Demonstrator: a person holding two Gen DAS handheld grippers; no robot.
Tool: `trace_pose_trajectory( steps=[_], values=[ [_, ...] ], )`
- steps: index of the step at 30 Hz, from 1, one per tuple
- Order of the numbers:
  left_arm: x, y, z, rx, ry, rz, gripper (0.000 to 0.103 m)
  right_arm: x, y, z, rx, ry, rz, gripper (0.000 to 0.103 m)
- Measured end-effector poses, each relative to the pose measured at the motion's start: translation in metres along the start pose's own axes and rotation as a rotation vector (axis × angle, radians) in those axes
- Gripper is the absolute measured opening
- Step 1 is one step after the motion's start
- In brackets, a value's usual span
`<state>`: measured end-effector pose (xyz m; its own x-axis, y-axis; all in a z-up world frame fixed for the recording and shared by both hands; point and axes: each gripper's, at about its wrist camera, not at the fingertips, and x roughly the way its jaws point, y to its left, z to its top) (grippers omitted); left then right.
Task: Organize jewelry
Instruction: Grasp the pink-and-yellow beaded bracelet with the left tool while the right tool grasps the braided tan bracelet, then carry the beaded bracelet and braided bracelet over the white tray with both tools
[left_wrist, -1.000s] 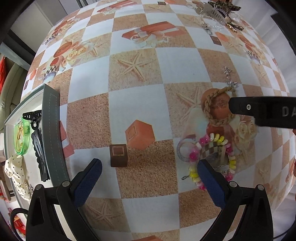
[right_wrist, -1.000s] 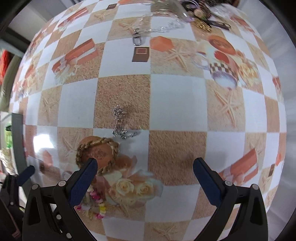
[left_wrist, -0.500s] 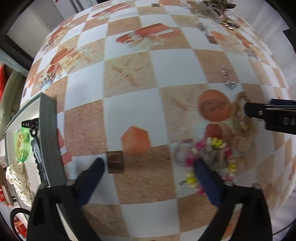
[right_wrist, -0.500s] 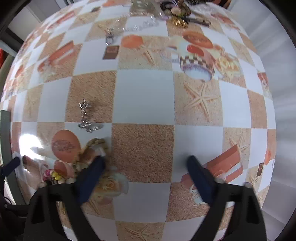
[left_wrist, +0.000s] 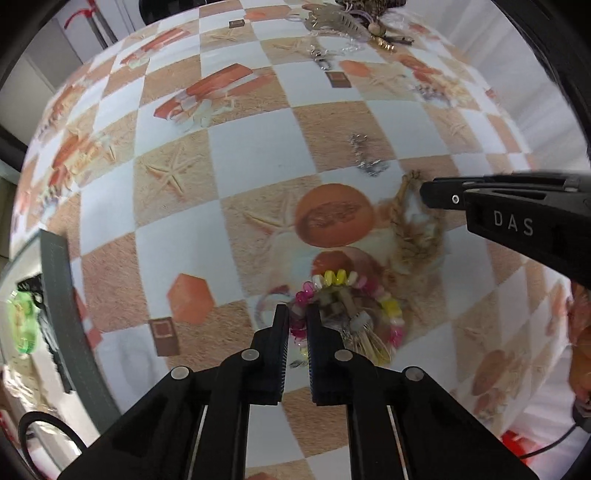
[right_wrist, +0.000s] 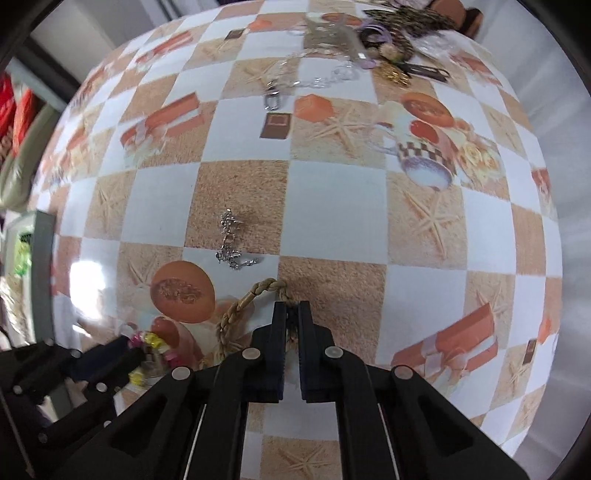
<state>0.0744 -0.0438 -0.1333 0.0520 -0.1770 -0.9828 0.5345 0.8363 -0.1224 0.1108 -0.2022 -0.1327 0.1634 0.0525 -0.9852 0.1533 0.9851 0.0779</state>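
A bracelet of pink, yellow and white beads (left_wrist: 384, 306) lies on the patterned tablecloth (left_wrist: 258, 147). My left gripper (left_wrist: 296, 314) is shut on the bracelet's left side. A braided tan rope bracelet (right_wrist: 240, 306) lies just right of it. My right gripper (right_wrist: 291, 314) is shut on the rope bracelet's right end. In the left wrist view the rope bracelet (left_wrist: 413, 236) hangs from the right gripper (left_wrist: 424, 192), which reaches in from the right. A small silver chain (right_wrist: 231, 243) rests beyond both bracelets.
A grey-rimmed tray (left_wrist: 62, 306) at the left edge holds a green piece (left_wrist: 22, 321) and dark hair clips. A pile of hair claws, chains and other jewelry (right_wrist: 369, 40) sits at the far side of the table. A person's hand (left_wrist: 580, 332) shows at the right.
Both grippers have gone from wide open to shut, the left on the beaded bracelet, the right on the rope bracelet. The rope bracelet has been drawn rightward off the printed orange circle.
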Motion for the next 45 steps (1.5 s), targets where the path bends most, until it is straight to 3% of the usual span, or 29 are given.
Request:
trace_pose_trajectory(
  steps=[8, 18, 34, 45],
  values=[
    [-0.028, 0.005, -0.009, -0.073, -0.051, -0.072, 0.013, -0.037, -0.041, -0.032, 0.082, -0.023, 0.096, 0.006],
    [-0.068, 0.004, -0.03, -0.104, -0.1, -0.1, 0.013, -0.062, -0.043, -0.061, 0.129, -0.027, 0.149, 0.006],
    [-0.104, 0.025, -0.066, -0.156, -0.136, -0.109, 0.013, -0.094, -0.02, -0.083, 0.12, -0.036, 0.179, 0.006],
    [-0.123, 0.062, -0.099, -0.235, -0.168, -0.103, 0.013, -0.111, 0.027, -0.082, 0.029, -0.047, 0.197, 0.006]
  ],
)
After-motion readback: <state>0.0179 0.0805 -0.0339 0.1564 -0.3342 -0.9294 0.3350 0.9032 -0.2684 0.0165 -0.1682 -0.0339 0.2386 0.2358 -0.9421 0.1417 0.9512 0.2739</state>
